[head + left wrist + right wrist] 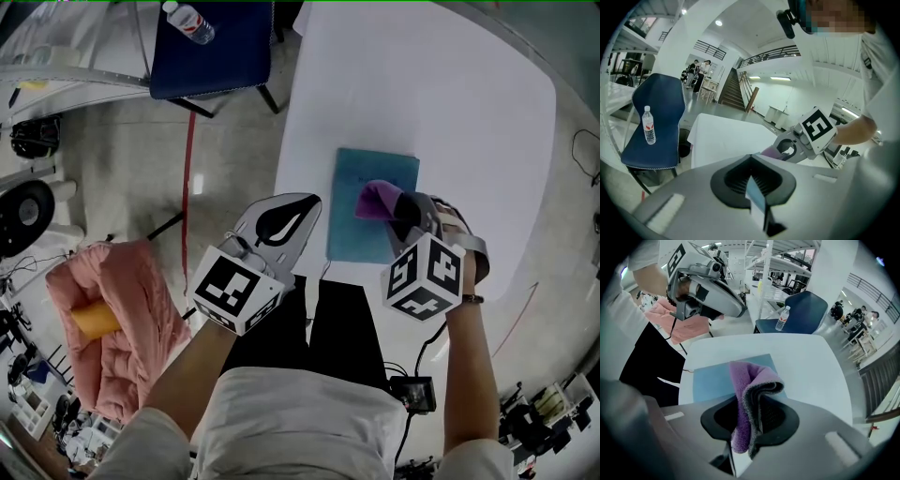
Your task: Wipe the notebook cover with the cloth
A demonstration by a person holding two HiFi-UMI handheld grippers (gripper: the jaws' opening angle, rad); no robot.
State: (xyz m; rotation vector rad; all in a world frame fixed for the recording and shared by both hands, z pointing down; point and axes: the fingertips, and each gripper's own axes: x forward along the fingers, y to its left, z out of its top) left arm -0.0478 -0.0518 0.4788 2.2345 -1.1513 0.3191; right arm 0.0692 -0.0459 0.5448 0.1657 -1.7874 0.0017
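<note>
A teal notebook (370,187) lies flat on the white table (450,112), near its front edge. My right gripper (401,214) hovers over the notebook's near right part, shut on a folded purple cloth (378,200). In the right gripper view the cloth (746,385) sticks out forward between the jaws, with the notebook (710,377) below it. Left of the notebook, by the table's front left corner, my left gripper (283,223) is held with its jaws together and nothing in them. In the left gripper view that gripper (757,206) looks across at the right gripper (787,149).
A blue chair (211,52) with a water bottle (190,22) on its seat stands beyond the table's left side. On the floor to the left lies a pink padded bundle (131,309) with an orange roll (94,321). Cables and gear sit at the floor's edges.
</note>
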